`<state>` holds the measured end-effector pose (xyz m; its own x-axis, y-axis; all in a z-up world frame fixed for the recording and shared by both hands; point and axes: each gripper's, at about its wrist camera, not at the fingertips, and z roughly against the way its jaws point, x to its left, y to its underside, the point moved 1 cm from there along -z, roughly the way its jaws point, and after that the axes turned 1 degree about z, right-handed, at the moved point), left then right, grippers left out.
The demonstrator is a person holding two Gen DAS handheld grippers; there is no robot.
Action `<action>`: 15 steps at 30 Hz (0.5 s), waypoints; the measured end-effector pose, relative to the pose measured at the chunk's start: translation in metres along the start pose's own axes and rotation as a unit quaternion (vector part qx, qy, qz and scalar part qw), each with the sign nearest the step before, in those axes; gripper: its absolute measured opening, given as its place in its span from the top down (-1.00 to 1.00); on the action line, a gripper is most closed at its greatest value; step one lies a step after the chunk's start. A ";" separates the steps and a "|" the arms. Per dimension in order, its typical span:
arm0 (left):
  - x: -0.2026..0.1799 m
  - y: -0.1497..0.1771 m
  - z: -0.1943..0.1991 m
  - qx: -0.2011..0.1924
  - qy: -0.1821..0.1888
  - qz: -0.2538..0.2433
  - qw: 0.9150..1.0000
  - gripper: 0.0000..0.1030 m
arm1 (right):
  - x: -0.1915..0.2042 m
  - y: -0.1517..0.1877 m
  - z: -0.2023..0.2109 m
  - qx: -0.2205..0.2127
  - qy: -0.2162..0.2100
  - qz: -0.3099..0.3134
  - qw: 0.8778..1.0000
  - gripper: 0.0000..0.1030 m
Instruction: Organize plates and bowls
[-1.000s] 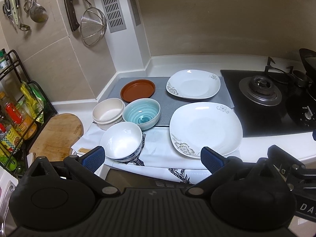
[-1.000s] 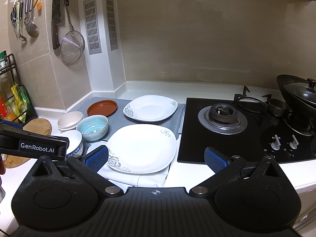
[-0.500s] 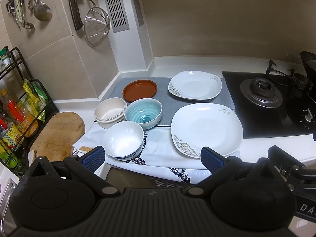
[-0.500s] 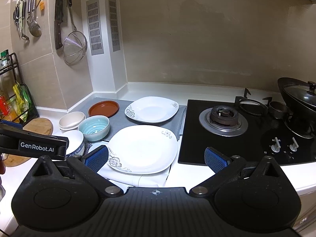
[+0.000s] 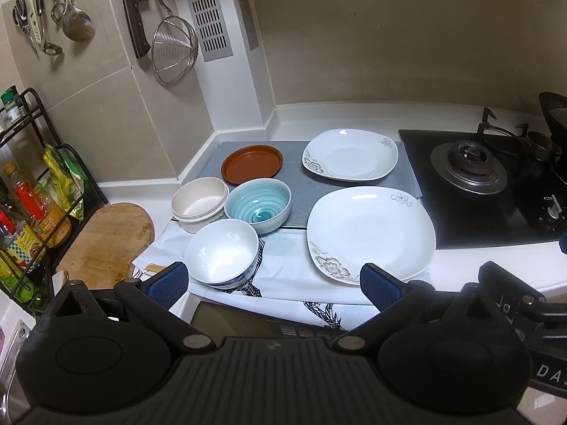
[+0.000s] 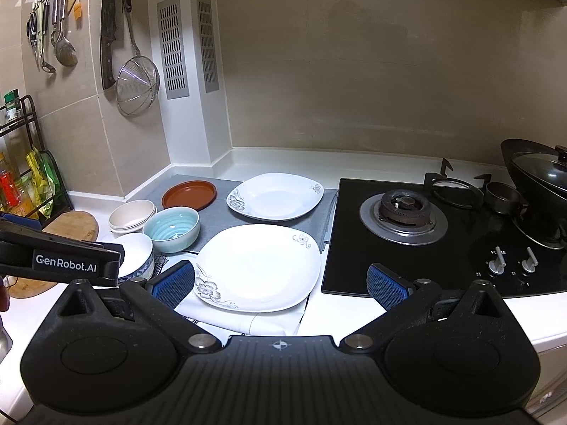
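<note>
On the counter lie a large white square plate (image 5: pixel 370 232) (image 6: pixel 258 267) in front and a smaller white square plate (image 5: pixel 349 156) (image 6: pixel 276 196) behind it. To their left are a brown round dish (image 5: pixel 252 164) (image 6: pixel 189 194), a blue ringed bowl (image 5: pixel 258 203) (image 6: pixel 172 229), stacked cream bowls (image 5: pixel 200 203) (image 6: pixel 132 215) and a white bowl (image 5: pixel 222 250) (image 6: pixel 136 255). My left gripper (image 5: pixel 274 283) is open and empty, held before the counter edge near the white bowl. My right gripper (image 6: pixel 280 285) is open and empty, near the large plate's front edge.
A black gas hob (image 6: pixel 443 233) with a lidded wok (image 6: pixel 542 177) lies right of the plates. A wooden cutting board (image 5: pixel 106 237) and a rack of bottles (image 5: pixel 28 205) stand at the left. Utensils and a strainer (image 5: pixel 173 49) hang on the wall. A patterned cloth (image 5: pixel 283 265) lies under the front dishes.
Both views have shifted slightly, as both grippers moved a little to the left. No dish has moved. Both grippers stay open.
</note>
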<state>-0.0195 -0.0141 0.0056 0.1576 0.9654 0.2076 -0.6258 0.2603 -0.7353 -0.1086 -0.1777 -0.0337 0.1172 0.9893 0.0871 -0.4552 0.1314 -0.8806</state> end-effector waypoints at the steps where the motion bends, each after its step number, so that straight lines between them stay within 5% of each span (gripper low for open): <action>1: 0.000 0.000 0.000 0.000 0.000 0.000 1.000 -1.00 | 0.000 0.000 0.000 0.000 0.000 0.000 1.000 -1.00; 15: -0.004 -0.001 -0.004 0.002 0.000 -0.004 1.000 -1.00 | -0.003 0.001 -0.003 0.001 0.002 -0.004 1.000 -1.00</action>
<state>-0.0168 -0.0184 0.0030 0.1625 0.9635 0.2129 -0.6281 0.2674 -0.7307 -0.1069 -0.1804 -0.0366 0.1250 0.9879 0.0919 -0.4566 0.1395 -0.8787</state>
